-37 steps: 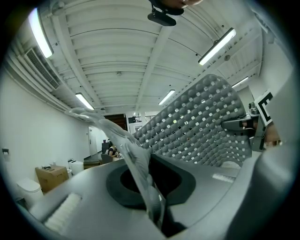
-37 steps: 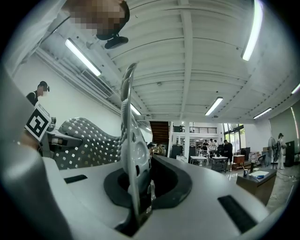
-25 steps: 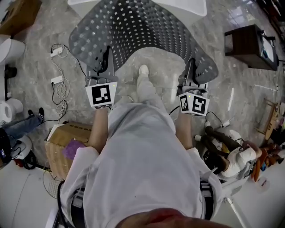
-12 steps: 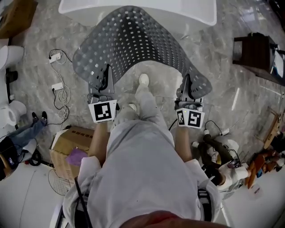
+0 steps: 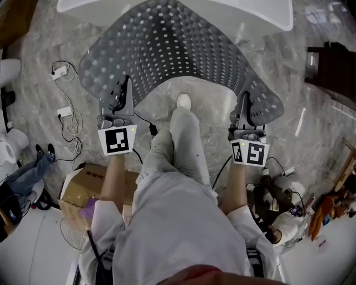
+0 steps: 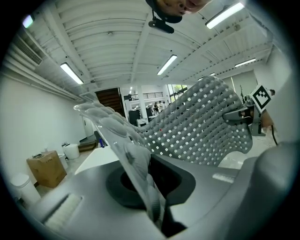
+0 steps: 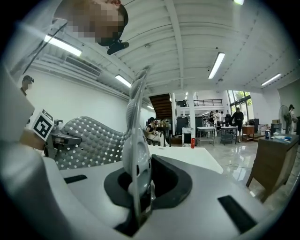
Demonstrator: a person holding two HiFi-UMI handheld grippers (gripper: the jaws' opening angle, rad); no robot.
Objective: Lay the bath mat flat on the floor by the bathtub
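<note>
1. Head view: I stand on the floor point(image 5: 44, 61) facing the bathtub point(image 5: 267, 16). The mat point(image 5: 178, 50) hangs in the air in front of me, arched like a saddle. My left fingers point(image 5: 125, 89) pinch its near left corner and my right fingers point(image 5: 243, 106) pinch its near right corner. Its far edge reaches across the tub rim; I cannot tell whether it touches there. My shoe point(image 5: 183, 102) stands on bare floor under the near edge.
2. Left gripper view: my left fingers are closed tight on the mat's edge point(image 6: 136, 164), which rises out of them as a thin bumpy strip. The rest of the sheet point(image 6: 201, 122) swings across to the right fingers point(image 6: 241, 115).
3. Right gripper view: my right fingers are likewise clamped on the mat's edge point(image 7: 136, 145), seen end-on. The sheet point(image 7: 89, 138) sags away towards the left fingers point(image 7: 63, 138).
4. As I judge it, the mat is gripped and brought up to the tub, but it is lifted and bowed, not flat. What remains is lowering it onto the floor by the tub, spreading it out and letting go.
</note>
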